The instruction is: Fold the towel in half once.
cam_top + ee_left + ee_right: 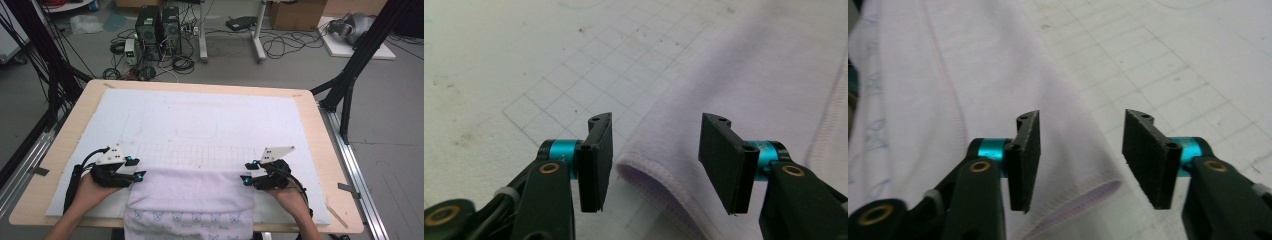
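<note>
A pale lilac garment (190, 195) lies folded on the white mat (210, 112) at the near edge, and its printed lower part hangs over the table front. My left gripper (136, 167) stands open at the cloth's far left corner. In the left gripper view the hemmed corner (644, 172) lies between the spread jaws of that gripper (656, 160) without touching the pads. My right gripper (246, 172) is open at the far right corner. Seen from the right gripper (1080, 160), the garment (948, 75) ends in a hemmed corner (1098, 192) below the gap.
The mat carries a drawn grid (200, 152) and faint outlines beyond the garment. It rests on a wooden table (322, 150). On the floor behind are computer towers (157, 27), cables and black stand legs (350, 80).
</note>
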The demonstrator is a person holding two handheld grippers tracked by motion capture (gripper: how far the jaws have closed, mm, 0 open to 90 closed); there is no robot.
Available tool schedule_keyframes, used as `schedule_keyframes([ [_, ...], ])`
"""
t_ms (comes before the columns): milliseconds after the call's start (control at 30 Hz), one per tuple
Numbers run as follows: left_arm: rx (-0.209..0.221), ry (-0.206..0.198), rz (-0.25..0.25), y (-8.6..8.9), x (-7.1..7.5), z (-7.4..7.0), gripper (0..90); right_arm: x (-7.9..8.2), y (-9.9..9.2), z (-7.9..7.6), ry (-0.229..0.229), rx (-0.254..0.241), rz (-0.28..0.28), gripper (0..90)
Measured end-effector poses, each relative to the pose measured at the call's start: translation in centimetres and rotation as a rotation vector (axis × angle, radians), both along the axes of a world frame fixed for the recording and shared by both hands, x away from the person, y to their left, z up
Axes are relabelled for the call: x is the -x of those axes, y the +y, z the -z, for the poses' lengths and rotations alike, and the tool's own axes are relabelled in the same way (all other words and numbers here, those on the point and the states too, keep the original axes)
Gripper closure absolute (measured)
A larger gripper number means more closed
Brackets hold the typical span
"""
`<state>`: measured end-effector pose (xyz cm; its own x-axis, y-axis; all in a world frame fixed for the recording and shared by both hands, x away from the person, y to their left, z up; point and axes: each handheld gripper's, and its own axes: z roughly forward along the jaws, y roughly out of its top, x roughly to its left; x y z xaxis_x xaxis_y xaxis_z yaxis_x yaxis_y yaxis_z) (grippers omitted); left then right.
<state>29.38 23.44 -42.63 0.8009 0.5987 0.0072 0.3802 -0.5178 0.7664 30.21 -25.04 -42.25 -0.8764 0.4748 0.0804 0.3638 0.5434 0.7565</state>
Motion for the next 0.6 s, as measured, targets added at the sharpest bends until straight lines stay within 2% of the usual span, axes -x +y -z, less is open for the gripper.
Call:
schedule_keyframes([
  [167, -0.033, 0.045, -0.001, -0.4, -0.7, 1.3, 46.0, -0.5, -0.4, 1.0, 0.016, -0.010, 0.025, 44.4],
  [233, -0.015, 0.055, 0.019, -0.3, -0.7, 1.5, 52.7, -0.7, -0.6, 1.7, 0.036, -0.004, 0.035, 44.1],
  [300, -0.019, 0.058, 0.032, -0.3, -0.5, 1.4, 58.2, -0.8, -0.6, 2.2, 0.051, 0.008, 0.033, 46.1],
  [333, -0.019, 0.052, 0.035, -0.4, -0.4, 1.4, 64.6, -0.8, -0.5, 2.4, 0.056, 0.013, 0.027, 47.6],
  [400, -0.021, 0.055, 0.041, -0.5, -0.3, 1.2, 71.7, -0.7, -0.4, 2.3, 0.057, 0.010, 0.004, 60.7],
  [433, -0.021, 0.056, 0.044, -0.6, -0.3, 1.2, 76.2, -0.6, -0.2, 2.3, 0.061, 0.008, -0.017, 63.1],
  [467, -0.026, 0.053, 0.047, -0.6, -0.3, 1.2, 78.7, -0.5, 0.0, 2.3, 0.055, 0.015, -0.031, 72.3],
  [567, -0.031, 0.039, 0.042, -0.7, -0.4, 1.1, 83.2, -0.4, 0.2, 2.2, 0.070, 0.006, -0.068, 82.2],
  [600, -0.033, 0.033, 0.036, -0.7, -0.4, 1.0, 84.0, -0.6, 0.2, 2.1, 0.060, 0.012, -0.072, 83.4],
])
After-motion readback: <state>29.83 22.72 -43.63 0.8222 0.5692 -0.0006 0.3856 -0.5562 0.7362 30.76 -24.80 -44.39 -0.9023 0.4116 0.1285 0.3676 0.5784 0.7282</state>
